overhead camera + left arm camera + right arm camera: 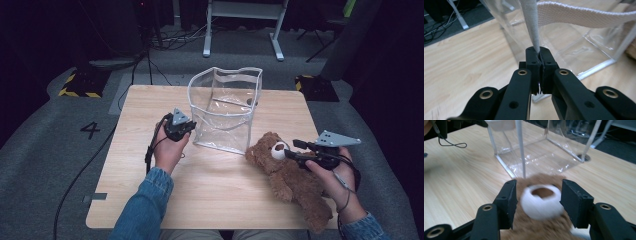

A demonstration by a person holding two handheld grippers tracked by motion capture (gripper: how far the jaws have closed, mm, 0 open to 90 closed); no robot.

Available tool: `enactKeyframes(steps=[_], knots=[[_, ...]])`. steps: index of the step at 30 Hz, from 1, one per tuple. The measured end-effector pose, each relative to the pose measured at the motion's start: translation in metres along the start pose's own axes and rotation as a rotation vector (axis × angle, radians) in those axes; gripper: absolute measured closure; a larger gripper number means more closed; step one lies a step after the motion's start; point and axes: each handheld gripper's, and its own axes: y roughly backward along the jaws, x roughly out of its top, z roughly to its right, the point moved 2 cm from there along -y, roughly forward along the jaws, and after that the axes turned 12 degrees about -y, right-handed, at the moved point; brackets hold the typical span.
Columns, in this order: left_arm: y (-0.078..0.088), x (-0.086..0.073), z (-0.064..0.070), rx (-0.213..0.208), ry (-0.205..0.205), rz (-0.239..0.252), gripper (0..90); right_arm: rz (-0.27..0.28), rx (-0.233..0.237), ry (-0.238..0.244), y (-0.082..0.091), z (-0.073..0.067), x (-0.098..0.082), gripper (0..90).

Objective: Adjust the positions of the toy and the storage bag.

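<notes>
A clear plastic bag point(226, 111) with white fabric trim stands open near the middle of the wooden table point(150, 200), a little toward the far side. The left gripper point(186, 126) is at the bag's near-left corner; in the left gripper view its jaws are pressed together on the white fabric edge strip point(532, 27) of the bag point(584, 47), which rises straight up out of the pinch, with the woven white rim band point(584, 16) running off to the right above it. The person's left hand point(169, 150) wraps the gripper from below, and a denim sleeve point(145, 205) covers the forearm.

A brown teddy bear point(290, 177) lies on the table's near-right part, just beside the bag's near-right corner, its head toward the bag and its white muzzle point(278, 150) facing up. The right gripper point(295, 149), held in the right hand point(332, 175), has its jaws spread, reaching at the bear's head from the right. In the right gripper view the white muzzle point(541, 201) sits between the two black fingers point(507, 200), with a gap on each side, though that part is blurred. The bear's brown fur point(536, 230) lies below the jaws, and the bag point(536, 152) stands just beyond.
</notes>
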Motion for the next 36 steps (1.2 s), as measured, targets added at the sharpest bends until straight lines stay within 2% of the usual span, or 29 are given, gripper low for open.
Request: enactKeyframes(steps=[5, 8, 10, 11, 12, 13, 14, 15, 17, 18, 21, 22, 26, 27, 30, 36], knots=[[0.03, -0.017, 0.017, -0.029, -0.035, 0.032, 87.1, -0.023, 0.054, 0.054, -0.021, -0.03, 0.015, 46.8], [0.045, -0.026, 0.026, -0.046, -0.046, 0.044, 87.1, -0.041, 0.08, 0.07, -0.035, -0.042, 0.019, 47.1], [0.053, -0.03, 0.032, -0.058, -0.034, 0.049, 87.1, -0.056, 0.098, 0.079, -0.044, -0.048, 0.021, 48.0], [0.058, -0.032, 0.033, -0.063, -0.053, 0.049, 87.1, -0.064, 0.11, 0.083, -0.05, -0.052, 0.021, 48.0], [0.061, -0.034, 0.036, -0.068, -0.038, 0.051, 87.1, -0.074, 0.119, 0.096, -0.057, -0.057, 0.022, 47.9], [0.065, -0.036, 0.037, -0.076, -0.045, 0.051, 87.1, -0.079, 0.127, 0.105, -0.062, -0.06, 0.023, 47.8], [0.068, -0.037, 0.039, -0.075, -0.04, 0.05, 87.1, -0.085, 0.129, 0.111, -0.067, -0.064, 0.025, 47.8], [0.07, -0.039, 0.04, -0.069, -0.056, 0.053, 87.0, -0.091, 0.13, 0.114, -0.072, -0.065, 0.026, 48.0], [0.075, -0.041, 0.042, -0.079, -0.047, 0.056, 87.1, -0.1, 0.141, 0.137, -0.081, -0.067, 0.029, 54.7], [0.077, -0.042, 0.042, -0.078, -0.058, 0.057, 87.1, -0.107, 0.138, 0.141, -0.084, -0.068, 0.03, 56.9], [0.08, -0.045, 0.044, -0.081, -0.05, 0.063, 87.1, -0.114, 0.158, 0.169, -0.092, -0.07, 0.033, 79.6], [0.082, -0.046, 0.045, -0.079, -0.053, 0.064, 87.1, -0.115, 0.152, 0.175, -0.094, -0.071, 0.033, 83.5], [0.094, -0.048, 0.052, -0.088, -0.036, 0.097, 87.1, -0.11, 0.132, 0.205, -0.085, -0.08, 0.03, 87.3], [0.1, -0.047, 0.055, -0.087, -0.043, 0.104, 87.1, -0.105, 0.141, 0.22, -0.08, -0.082, 0.028, 87.3], [0.115, -0.047, 0.065, -0.103, -0.066, 0.124, 87.0, -0.089, 0.19, 0.213, -0.058, -0.093, 0.018, 87.3], [0.136, -0.058, 0.098, -0.161, -0.098, 0.131, 86.9, -0.083, 0.252, 0.204, -0.022, -0.108, -0.011, 87.2]])
